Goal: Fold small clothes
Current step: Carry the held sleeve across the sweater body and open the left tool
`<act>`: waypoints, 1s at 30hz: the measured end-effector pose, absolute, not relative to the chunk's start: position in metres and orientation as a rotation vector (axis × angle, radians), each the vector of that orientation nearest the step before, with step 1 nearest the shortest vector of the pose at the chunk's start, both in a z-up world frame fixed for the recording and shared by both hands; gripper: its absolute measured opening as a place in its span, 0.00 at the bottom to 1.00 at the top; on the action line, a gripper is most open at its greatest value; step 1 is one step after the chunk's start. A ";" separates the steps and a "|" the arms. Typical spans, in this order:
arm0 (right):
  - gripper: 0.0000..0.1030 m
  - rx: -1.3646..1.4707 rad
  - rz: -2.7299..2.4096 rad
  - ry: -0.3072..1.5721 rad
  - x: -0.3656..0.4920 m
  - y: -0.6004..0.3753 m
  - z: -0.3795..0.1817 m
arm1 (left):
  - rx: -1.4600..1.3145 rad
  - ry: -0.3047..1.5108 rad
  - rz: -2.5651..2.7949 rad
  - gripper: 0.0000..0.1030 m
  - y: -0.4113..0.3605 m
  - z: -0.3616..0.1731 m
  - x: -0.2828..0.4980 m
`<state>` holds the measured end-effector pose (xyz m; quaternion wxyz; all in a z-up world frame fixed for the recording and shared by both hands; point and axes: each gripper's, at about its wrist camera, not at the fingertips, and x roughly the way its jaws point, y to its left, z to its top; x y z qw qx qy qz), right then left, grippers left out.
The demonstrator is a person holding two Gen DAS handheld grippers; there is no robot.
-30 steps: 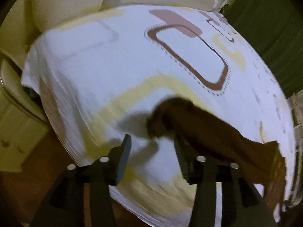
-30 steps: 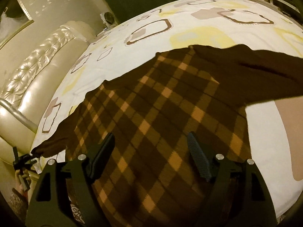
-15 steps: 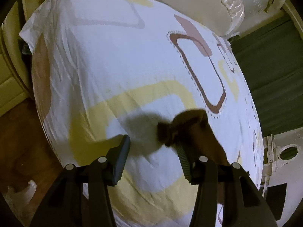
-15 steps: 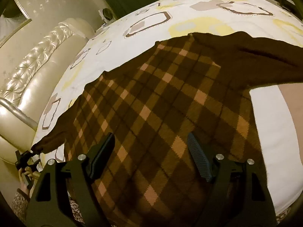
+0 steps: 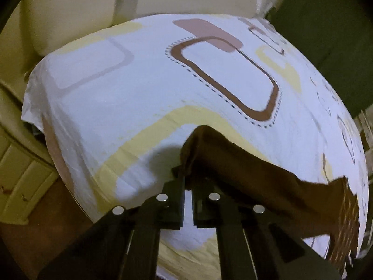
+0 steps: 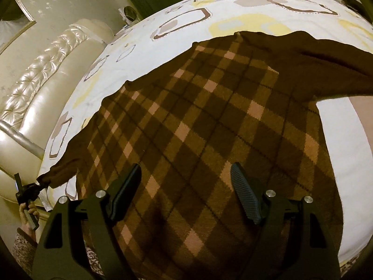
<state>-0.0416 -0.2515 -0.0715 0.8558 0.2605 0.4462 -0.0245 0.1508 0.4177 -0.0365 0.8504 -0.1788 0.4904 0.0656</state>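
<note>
My sweater [image 6: 209, 140], a soft, fuzzy brown knit in argyle check, lies on the bed's smooth matt cotton sheet [image 5: 144, 88]. At left of the right-wrist frame, the tufted headboard [image 6: 42, 74] gleams like glossy leather. My right tool [image 6: 186, 193] is matt black plastic with ribbed pads [image 6: 244, 198] and shiny metal pins.

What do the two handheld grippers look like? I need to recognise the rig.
Both the left gripper and right gripper are matte black, with angular linkage arms and round silver pins at the pivots. The right's fingers carry ribbed pads. A patterned knit sleeve shows.
</note>
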 end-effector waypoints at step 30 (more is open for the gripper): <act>0.77 0.590 -0.081 0.901 -0.050 -0.277 -0.060 | -0.425 1.160 0.216 0.15 0.448 -0.041 0.128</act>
